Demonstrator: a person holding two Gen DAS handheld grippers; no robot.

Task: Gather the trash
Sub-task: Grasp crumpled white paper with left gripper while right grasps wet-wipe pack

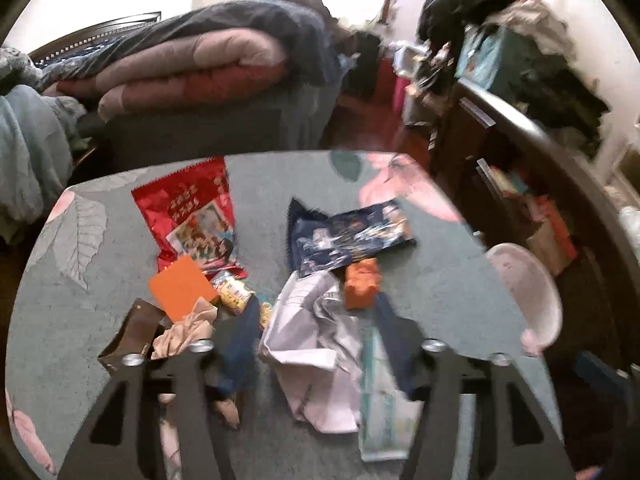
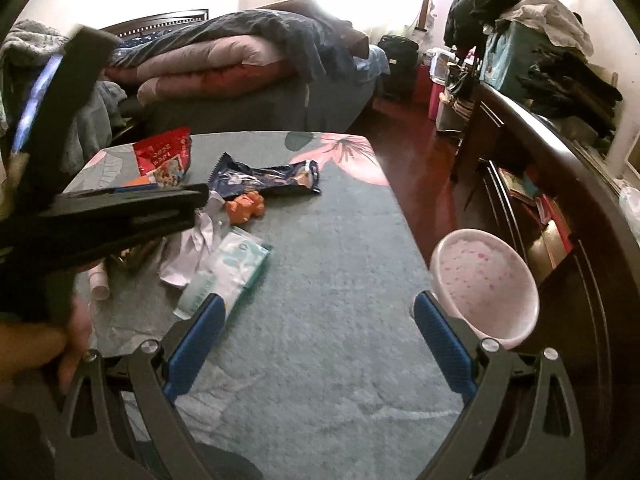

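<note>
In the left wrist view, my left gripper (image 1: pixel 316 320) stands open over a heap of trash on the teal tablecloth (image 1: pixel 80 320). Crumpled white paper (image 1: pixel 312 344) lies between its blue pads (image 1: pixel 240 340) without being pressed. Around it lie an orange wad (image 1: pixel 360 284), a dark blue wrapper (image 1: pixel 348 236), a red snack bag (image 1: pixel 188 216), an orange card (image 1: pixel 182 288) and a pale green wipes pack (image 1: pixel 380 400). My right gripper (image 2: pixel 320 320) is open above bare cloth, with nothing between its fingers. The pink bowl (image 2: pixel 484 284) sits just beyond its right finger.
A bed with folded quilts (image 2: pixel 248 52) stands behind the table. A dark wooden shelf unit (image 2: pixel 560 200) piled with clothes runs along the right. The left gripper's black body (image 2: pixel 196 208) and a hand (image 2: pixel 60 344) fill the left side of the right wrist view.
</note>
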